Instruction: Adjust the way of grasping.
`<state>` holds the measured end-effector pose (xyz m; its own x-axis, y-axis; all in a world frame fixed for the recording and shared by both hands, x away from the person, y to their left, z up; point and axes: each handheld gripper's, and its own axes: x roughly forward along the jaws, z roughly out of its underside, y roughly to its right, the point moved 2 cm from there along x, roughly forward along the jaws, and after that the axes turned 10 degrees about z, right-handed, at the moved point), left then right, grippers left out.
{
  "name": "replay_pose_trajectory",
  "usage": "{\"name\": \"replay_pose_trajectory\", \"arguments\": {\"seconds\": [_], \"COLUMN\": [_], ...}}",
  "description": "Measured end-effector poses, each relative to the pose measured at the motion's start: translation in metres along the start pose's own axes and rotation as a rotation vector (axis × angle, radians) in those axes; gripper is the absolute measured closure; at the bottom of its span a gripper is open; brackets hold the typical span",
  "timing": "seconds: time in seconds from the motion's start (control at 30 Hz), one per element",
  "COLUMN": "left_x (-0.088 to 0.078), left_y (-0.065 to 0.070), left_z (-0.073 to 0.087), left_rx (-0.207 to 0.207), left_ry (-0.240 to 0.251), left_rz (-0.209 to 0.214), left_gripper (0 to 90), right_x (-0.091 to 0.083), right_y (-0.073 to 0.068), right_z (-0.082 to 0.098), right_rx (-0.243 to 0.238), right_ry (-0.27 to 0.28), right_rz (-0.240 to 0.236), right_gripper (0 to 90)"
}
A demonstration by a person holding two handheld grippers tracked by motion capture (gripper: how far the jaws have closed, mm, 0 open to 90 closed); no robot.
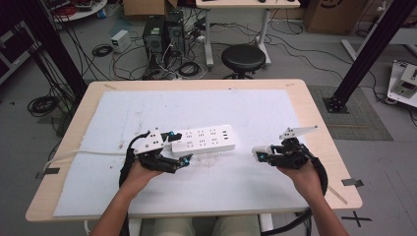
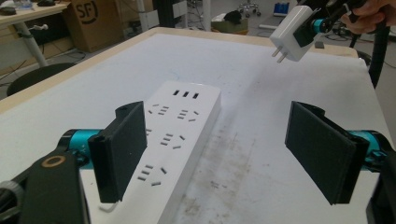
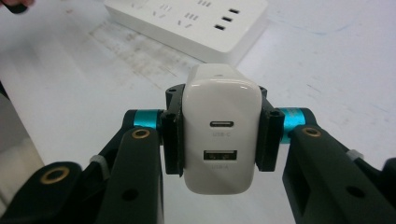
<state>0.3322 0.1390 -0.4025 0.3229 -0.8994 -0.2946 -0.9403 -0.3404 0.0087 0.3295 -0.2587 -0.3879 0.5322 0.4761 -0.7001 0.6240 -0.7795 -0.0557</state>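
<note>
Your right gripper (image 1: 261, 154) is clamping a white charger (image 3: 221, 130) between its two black pads, which are pressing flat against the charger's sides. In the right gripper view the charger's glossy, rounded back is facing the camera, carrying one small oval port above one rectangular port. In the left gripper view the same charger (image 2: 290, 32) is hanging above the far part of the table with two flat metal prongs pointing down and toward the strip.

Your left gripper (image 1: 181, 147) is standing with its jaws wide apart, gripping nothing; one pad (image 2: 122, 151) is sitting over the near end of the white power strip (image 1: 203, 139), the other over bare mat (no contact can be told).

The power strip is lying flat near the middle of the table, a long matte white bar with rounded corners, rows of slotted sockets and three small slots at one end (image 2: 185, 94). A white cable (image 1: 83, 153) is running from its left end off the table edge.

Nothing is lying between the charger and the strip. The white mat (image 1: 255, 108) is covering the pale wooden table (image 1: 314, 113) and is showing grey scuff marks (image 2: 219, 154) beside the strip. Beyond the table, a black round stool (image 1: 243, 58) and tangled floor cables (image 1: 44, 104) are lying well apart from your hands.
</note>
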Motion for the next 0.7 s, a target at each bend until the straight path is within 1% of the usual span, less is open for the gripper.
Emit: {"name": "replay_pose_trajectory", "arguments": {"seconds": [0.2,0.33,0.37,0.4,0.47,0.53,0.7], "left_x": [-0.012,-0.019,-0.02,-0.021,-0.022,-0.023,-0.024], "left_y": [-0.004,-0.01,-0.01,-0.011,-0.011,-0.01,-0.009], "left_z": [0.002,0.002,0.002,0.002,0.002,0.002,0.0], "left_rx": [-0.01,-0.018,-0.023,-0.026,-0.028,-0.021,-0.013], "left_ry": [-0.003,0.016,0.022,0.026,0.025,0.021,0.023], "left_rz": [-0.032,-0.056,-0.061,-0.064,-0.069,-0.076,-0.069], "left_gripper": [20.8,20.8,20.8,20.8,20.8,20.8,20.8], "right_x": [-0.007,-0.009,-0.009,-0.009,-0.009,-0.009,-0.01], "right_y": [0.009,0.014,0.014,0.015,0.016,0.017,0.016], "right_z": [-0.001,0.0,0.0,0.0,0.001,0.001,0.001], "right_rx": [-0.039,-0.049,-0.044,-0.054,-0.058,-0.068,-0.066], "right_ry": [-0.018,-0.021,-0.026,-0.028,-0.041,-0.045,-0.043], "right_rz": [0.05,0.055,0.055,0.057,0.065,0.068,0.072], "right_gripper": [63.4,63.4,63.4,63.4,63.4,63.4,63.4]}}
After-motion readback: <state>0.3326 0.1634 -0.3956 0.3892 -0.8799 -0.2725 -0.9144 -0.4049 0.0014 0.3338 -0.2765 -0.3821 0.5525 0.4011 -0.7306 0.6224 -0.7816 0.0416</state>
